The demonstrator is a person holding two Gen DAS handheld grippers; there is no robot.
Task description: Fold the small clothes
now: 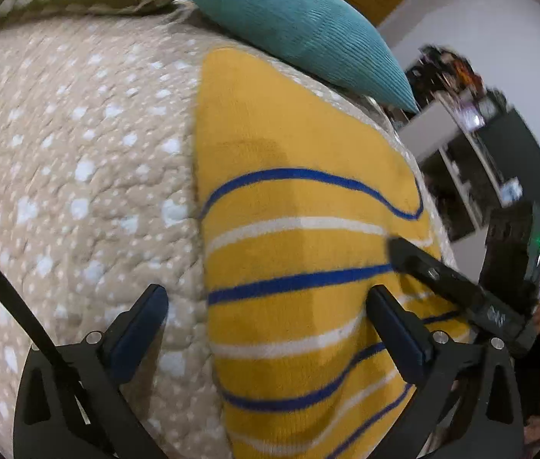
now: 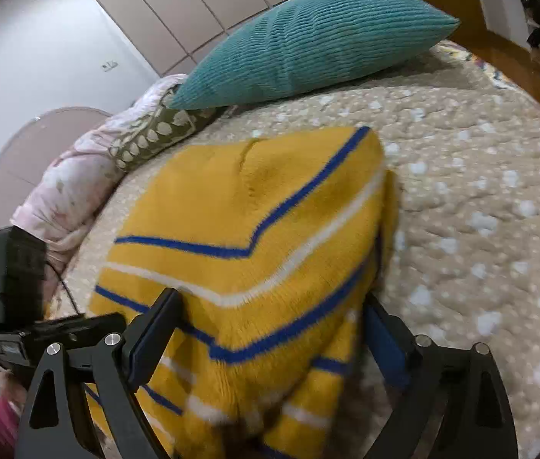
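Observation:
A yellow knit garment with blue and white stripes (image 1: 300, 229) lies on the beige dotted bedspread (image 1: 78, 153). My left gripper (image 1: 266, 306) is open, its fingers straddling the garment's left edge, holding nothing. The right gripper (image 1: 442, 279) shows at the garment's right side in the left wrist view. In the right wrist view the garment (image 2: 254, 237) is folded and bunched between the wide-open fingers of my right gripper (image 2: 270, 329); part of it hangs over near the right finger. The left gripper (image 2: 40, 329) shows at the lower left.
A teal ribbed cushion (image 2: 308, 42) and an olive patterned pillow (image 2: 155, 134) lie at the head of the bed. A pink floral pillow (image 2: 67, 187) is beside them. Dark shelves (image 1: 480, 145) stand off the bed's right side.

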